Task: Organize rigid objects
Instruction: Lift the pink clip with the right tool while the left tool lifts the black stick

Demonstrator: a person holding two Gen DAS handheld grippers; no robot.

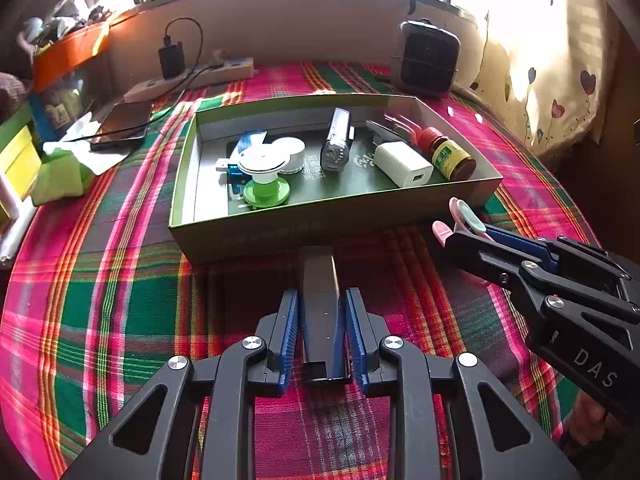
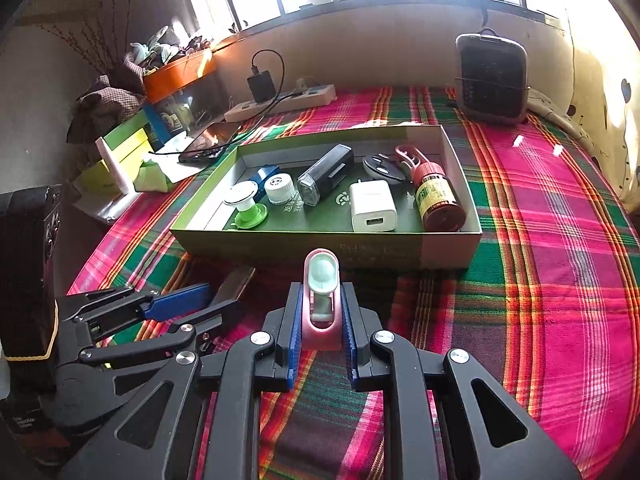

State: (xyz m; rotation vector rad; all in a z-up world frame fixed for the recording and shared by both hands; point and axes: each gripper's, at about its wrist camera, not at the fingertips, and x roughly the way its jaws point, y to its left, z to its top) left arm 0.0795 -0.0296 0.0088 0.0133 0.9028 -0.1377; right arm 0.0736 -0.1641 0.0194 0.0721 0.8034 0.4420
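A green cardboard box (image 1: 256, 236) (image 2: 304, 238) sits on the plaid cloth and holds a white charger (image 1: 404, 164) (image 2: 373, 206), a red-capped brown bottle (image 1: 452, 154) (image 2: 436, 196), a black bike light (image 1: 338, 140) (image 2: 326, 174), a green-and-white spool (image 1: 264, 176) (image 2: 246, 206) and a white jar (image 2: 279, 188). My left gripper (image 1: 322, 300) is shut on a long black bar (image 1: 318, 300) (image 2: 234, 286), just short of the box's near wall. My right gripper (image 2: 321, 292) (image 1: 460, 236) is shut on a pink and mint clip (image 2: 321, 288) (image 1: 460, 216), near the box's near right corner.
A black phone (image 1: 122, 124) (image 2: 210, 140) on white paper, a power strip (image 1: 192, 78) (image 2: 280, 102) with a black adapter, and green and yellow boxes (image 1: 24, 160) lie to the left. A small fan heater (image 1: 428, 58) (image 2: 492, 78) stands behind the box.
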